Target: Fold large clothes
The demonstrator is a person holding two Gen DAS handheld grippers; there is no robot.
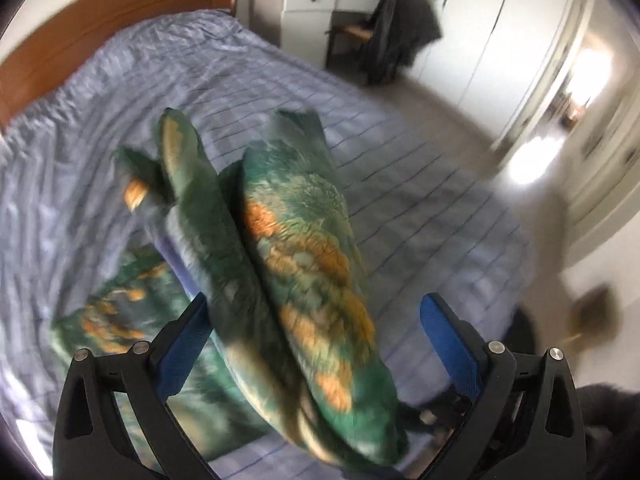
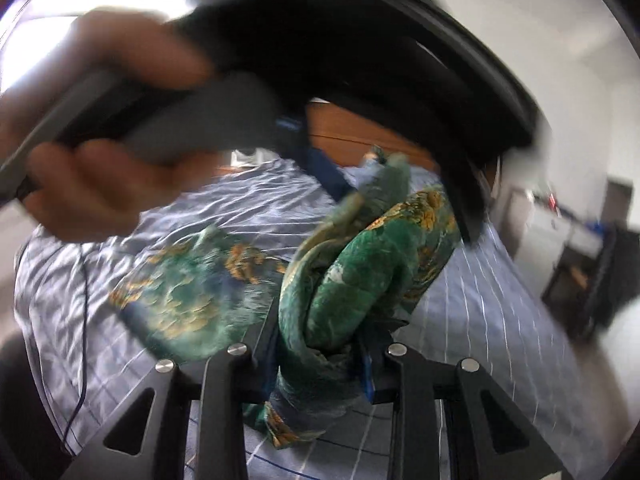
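Observation:
A green and orange patterned garment point(image 1: 296, 264) hangs bunched above a bed with a blue striped cover point(image 1: 120, 92). In the left wrist view my left gripper point(image 1: 320, 320) is open, its blue pads point(image 1: 452, 348) wide apart on either side of the cloth. In the right wrist view my right gripper point(image 2: 320, 344) is shut on a bunched fold of the garment point(image 2: 352, 276). Part of the cloth trails on the bed point(image 2: 188, 288). The left gripper and the hand holding it point(image 2: 100, 184) fill the top of the right wrist view.
A wooden headboard point(image 1: 100, 20) stands at the bed's far end. A white desk point(image 1: 312, 12) and a chair with dark clothes point(image 1: 388, 36) stand beyond the bed. White wardrobe doors point(image 1: 492, 40) and an open doorway point(image 1: 568, 92) lie to the right.

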